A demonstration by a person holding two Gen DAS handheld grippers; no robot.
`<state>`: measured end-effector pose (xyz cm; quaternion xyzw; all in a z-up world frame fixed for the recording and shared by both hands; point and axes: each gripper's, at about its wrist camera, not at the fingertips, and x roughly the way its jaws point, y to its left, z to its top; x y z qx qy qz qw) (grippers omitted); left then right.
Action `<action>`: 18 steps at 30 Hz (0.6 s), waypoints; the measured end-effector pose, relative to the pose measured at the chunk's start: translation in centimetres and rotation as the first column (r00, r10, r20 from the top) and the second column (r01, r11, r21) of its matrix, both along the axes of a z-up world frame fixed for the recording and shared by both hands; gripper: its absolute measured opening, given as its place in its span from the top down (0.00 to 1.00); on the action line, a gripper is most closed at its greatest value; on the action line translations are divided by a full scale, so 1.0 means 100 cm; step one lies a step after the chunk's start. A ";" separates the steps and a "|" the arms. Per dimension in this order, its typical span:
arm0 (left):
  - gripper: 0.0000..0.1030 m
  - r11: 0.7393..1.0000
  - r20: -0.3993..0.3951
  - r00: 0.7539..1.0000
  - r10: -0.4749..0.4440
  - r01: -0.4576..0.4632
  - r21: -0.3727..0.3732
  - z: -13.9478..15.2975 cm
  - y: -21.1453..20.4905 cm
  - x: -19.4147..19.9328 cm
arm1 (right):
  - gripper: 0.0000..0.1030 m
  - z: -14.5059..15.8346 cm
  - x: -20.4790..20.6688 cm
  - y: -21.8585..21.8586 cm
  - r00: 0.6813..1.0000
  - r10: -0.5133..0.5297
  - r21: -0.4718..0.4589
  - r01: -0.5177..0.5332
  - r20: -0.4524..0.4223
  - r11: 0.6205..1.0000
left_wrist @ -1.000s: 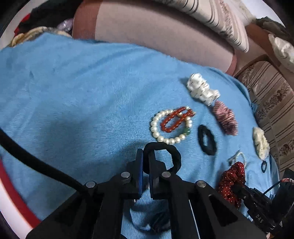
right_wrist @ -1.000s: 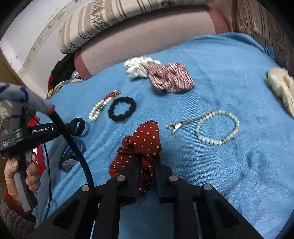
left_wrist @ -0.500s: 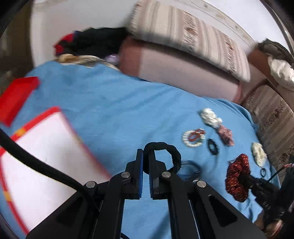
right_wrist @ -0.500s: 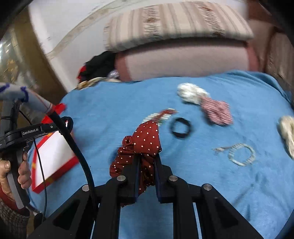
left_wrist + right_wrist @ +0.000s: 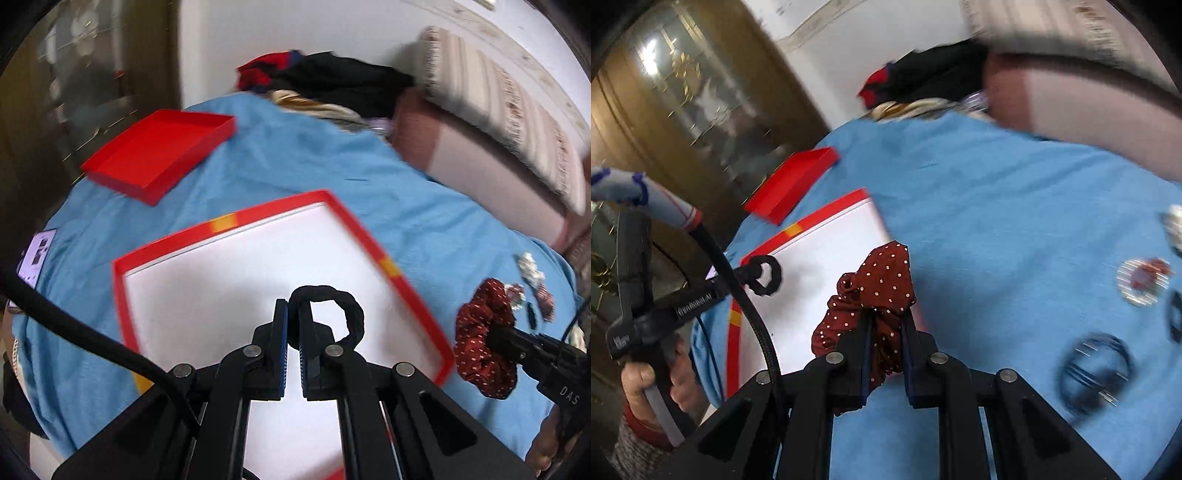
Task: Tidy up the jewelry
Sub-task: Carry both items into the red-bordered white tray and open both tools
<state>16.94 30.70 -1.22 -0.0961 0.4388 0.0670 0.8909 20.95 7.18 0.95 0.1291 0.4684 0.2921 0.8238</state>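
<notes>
Both grippers have swung away from the scattered jewelry and now hang at the shallow red-rimmed, white-floored cardboard box [image 5: 369,236], which lies on the blue fleece blanket [image 5: 424,206] near its left edge. Farther left, the box's red lid [image 5: 159,155] sits upturned by the blanket's far-left corner. Over the white floor, the left gripper [image 5: 293,325] has its jaws pinched nearly closed on a twisted black elastic hair tie [image 5: 351,314], its loop standing out to the right of the jaws. Just beyond the box's right rim, the right gripper [image 5: 888,339] clamps a soft, crumpled dark-red white-dotted fabric scrunchie [image 5: 882,280]. Judging by position, the left is nearer the drop.
</notes>
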 end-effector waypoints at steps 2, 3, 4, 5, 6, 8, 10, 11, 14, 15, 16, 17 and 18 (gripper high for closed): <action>0.95 1.000 -0.012 1.000 0.022 -0.022 -0.005 -0.006 0.013 0.003 | 0.85 -0.008 0.016 0.022 0.999 0.035 -0.014 -0.035 -0.009 0.999; 0.95 0.999 -0.019 0.999 0.036 -0.037 -0.008 -0.010 0.020 0.005 | 0.85 -0.013 0.024 0.034 0.999 0.049 -0.024 -0.049 -0.013 0.999; 0.95 0.999 -0.025 0.998 0.049 -0.049 -0.009 -0.013 0.024 0.008 | 0.85 -0.018 0.033 0.045 0.998 0.063 -0.032 -0.063 -0.018 0.997; 0.95 0.998 -0.028 0.998 0.055 -0.055 -0.011 -0.015 0.028 0.008 | 0.85 -0.022 0.041 0.053 0.997 0.072 -0.044 -0.073 -0.021 0.996; 0.95 0.998 -0.032 0.998 0.062 -0.062 -0.014 -0.018 0.033 0.010 | 0.85 -0.027 0.049 0.059 0.997 0.077 -0.053 -0.078 -0.022 0.996; 0.95 0.997 -0.037 0.996 0.076 -0.076 -0.012 -0.023 0.040 0.014 | 0.85 -0.031 0.057 0.071 0.996 0.087 -0.060 -0.089 -0.033 0.994; 0.95 0.996 -0.042 0.995 0.090 -0.090 -0.007 -0.027 0.047 0.018 | 0.85 -0.038 0.068 0.081 0.995 0.092 -0.068 -0.095 -0.043 0.993; 0.95 0.995 -0.044 0.994 0.095 -0.096 -0.008 -0.029 0.050 0.019 | 0.85 -0.040 0.071 0.085 0.994 0.095 -0.073 -0.098 -0.046 0.992; 0.95 0.994 -0.049 0.993 0.105 -0.106 -0.011 -0.034 0.057 0.022 | 0.85 -0.045 0.078 0.092 0.994 0.100 -0.088 -0.104 -0.052 0.991; 0.95 0.994 -0.052 0.993 0.109 -0.110 -0.004 -0.036 0.058 0.023 | 0.85 -0.047 0.080 0.095 0.994 0.101 -0.089 -0.105 -0.052 0.990; 0.95 0.994 -0.053 0.992 0.113 -0.113 0.002 -0.037 0.058 0.024 | 0.85 -0.049 0.081 0.096 0.993 0.102 -0.088 -0.106 -0.054 0.990; 0.95 0.993 -0.055 0.992 0.115 -0.115 0.005 -0.038 0.059 0.025 | 0.83 -0.048 0.079 0.095 0.993 0.102 -0.088 -0.107 -0.055 0.990; 0.95 0.993 -0.055 0.991 0.118 -0.118 0.008 -0.039 0.060 0.025 | 0.78 -0.049 0.079 0.095 0.994 0.095 -0.099 -0.099 -0.051 0.990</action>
